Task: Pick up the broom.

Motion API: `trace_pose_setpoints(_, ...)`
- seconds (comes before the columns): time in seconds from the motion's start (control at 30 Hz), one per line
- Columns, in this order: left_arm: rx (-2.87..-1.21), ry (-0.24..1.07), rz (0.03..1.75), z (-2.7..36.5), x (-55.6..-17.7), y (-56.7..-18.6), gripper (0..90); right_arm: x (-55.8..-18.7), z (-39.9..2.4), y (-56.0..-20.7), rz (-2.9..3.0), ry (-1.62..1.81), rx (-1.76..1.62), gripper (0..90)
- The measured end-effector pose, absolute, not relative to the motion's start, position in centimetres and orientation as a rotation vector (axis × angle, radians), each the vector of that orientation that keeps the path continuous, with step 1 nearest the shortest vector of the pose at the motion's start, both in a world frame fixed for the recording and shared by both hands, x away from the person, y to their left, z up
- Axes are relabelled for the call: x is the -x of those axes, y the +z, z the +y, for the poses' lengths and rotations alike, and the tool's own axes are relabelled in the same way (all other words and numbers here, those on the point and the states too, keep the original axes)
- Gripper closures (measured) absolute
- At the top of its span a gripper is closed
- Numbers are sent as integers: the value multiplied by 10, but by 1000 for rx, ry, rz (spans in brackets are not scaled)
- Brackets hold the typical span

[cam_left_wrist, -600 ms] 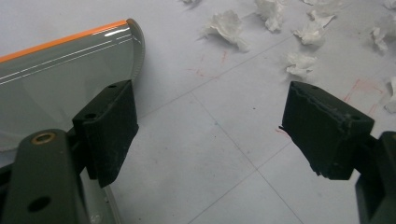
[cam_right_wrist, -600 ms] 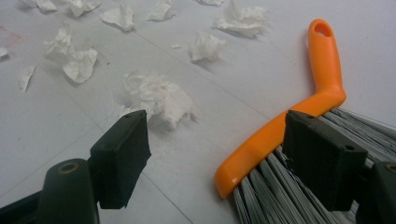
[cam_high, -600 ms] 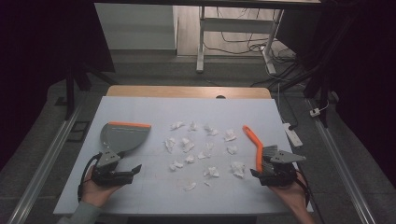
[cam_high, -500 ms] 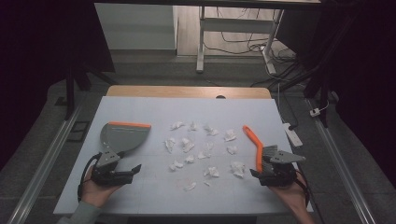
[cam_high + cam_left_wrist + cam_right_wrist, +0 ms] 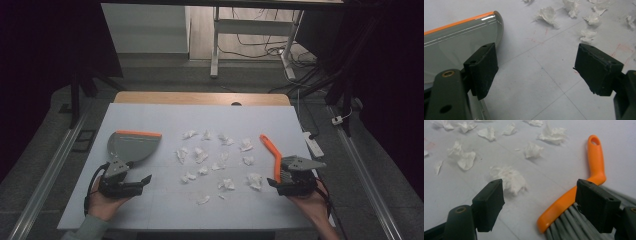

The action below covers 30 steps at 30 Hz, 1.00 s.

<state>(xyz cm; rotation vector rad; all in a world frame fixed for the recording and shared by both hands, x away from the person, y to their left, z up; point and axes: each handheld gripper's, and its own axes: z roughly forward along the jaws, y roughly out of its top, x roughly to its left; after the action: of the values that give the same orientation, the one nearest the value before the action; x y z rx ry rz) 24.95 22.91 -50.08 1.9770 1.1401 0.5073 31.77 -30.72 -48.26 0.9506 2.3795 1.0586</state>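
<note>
The high view shows a white bench (image 5: 165,117) with a grey dustpan (image 5: 131,145) at the left, its orange edge on the far side, and an orange-handled brush (image 5: 272,155) at the right. Crumpled paper scraps (image 5: 201,155) lie scattered between them across the middle of the bench. The left gripper (image 5: 131,186) is held in the left hand (image 5: 103,205) at the near left, just near of the dustpan; the right gripper (image 5: 286,186) is held in the right hand (image 5: 309,204) at the near right, at the near end of the brush. The high view does not resolve the finger gap of either gripper. The left gripper view does: the left gripper (image 5: 536,67) has its fingers (image 5: 482,70) wide apart and holds nothing, with bare bench between them, the dustpan (image 5: 454,40) behind the left finger and scraps (image 5: 549,15) farther off. The right gripper view shows the right gripper (image 5: 541,202) also wide open and empty. Here the brush (image 5: 564,205) lies between the fingers, nearer the right one, its grey bristles visible at the bottom right. One larger scrap (image 5: 510,178) lies just beyond the left finger (image 5: 489,202).
</note>
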Motion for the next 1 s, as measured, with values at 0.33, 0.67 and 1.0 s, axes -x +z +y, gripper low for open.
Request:
trace_pose_setpoints(0.33, -1990, 510, 1126, 226, -249, -501, 197, -348, -307, -455, 2383, 938, -1072, 242)
trace_pose_setpoints(0.67, -1991, 509, 1120, 226, -249, -501, 197, -390, -306, -443, 2423, 728, -1247, 240)
trace_pose_setpoints(1.0, -1989, 511, 1118, 226, -248, -500, 197, -439, -298, -458, 2523, 573, -1375, 276)
